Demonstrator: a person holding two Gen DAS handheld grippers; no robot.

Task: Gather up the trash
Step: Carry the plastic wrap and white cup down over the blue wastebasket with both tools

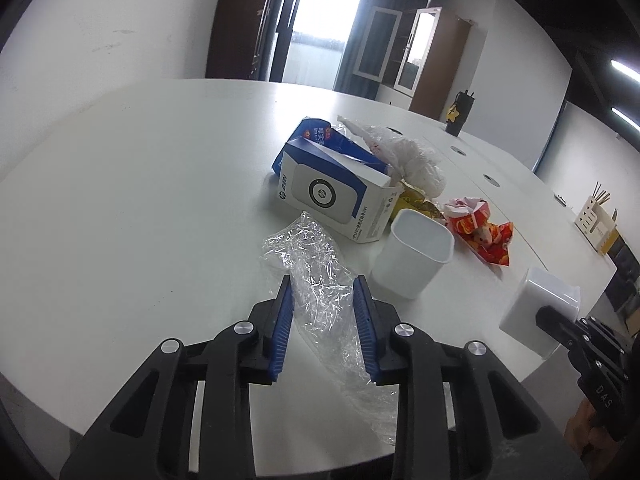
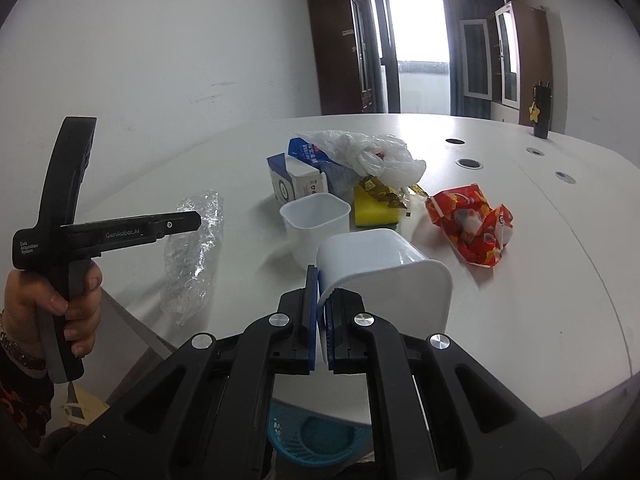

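Crinkled clear plastic wrap (image 1: 316, 276) fills the gap between the blue pads of my left gripper (image 1: 323, 280), which is shut on it at the near edge of the white table (image 1: 140, 200). In the right wrist view the wrap (image 2: 192, 256) hangs from the left gripper (image 2: 192, 220), which a hand holds. My right gripper (image 2: 320, 286) is shut on the rim wall of a white plastic container (image 2: 384, 268), tipped with its mouth away from me. The left wrist view shows that container (image 1: 536, 312) at the far right. A second white container (image 1: 412, 256) stands upright on the table.
Behind the upright container (image 2: 316, 220) lie a blue and white box (image 1: 332, 196), a white plastic bag (image 1: 400, 152), a yellow packet (image 2: 372, 204) and a red snack wrapper (image 2: 468, 224). A black bottle (image 2: 542, 112) stands far back. A blue basket (image 2: 316, 436) sits below the table edge.
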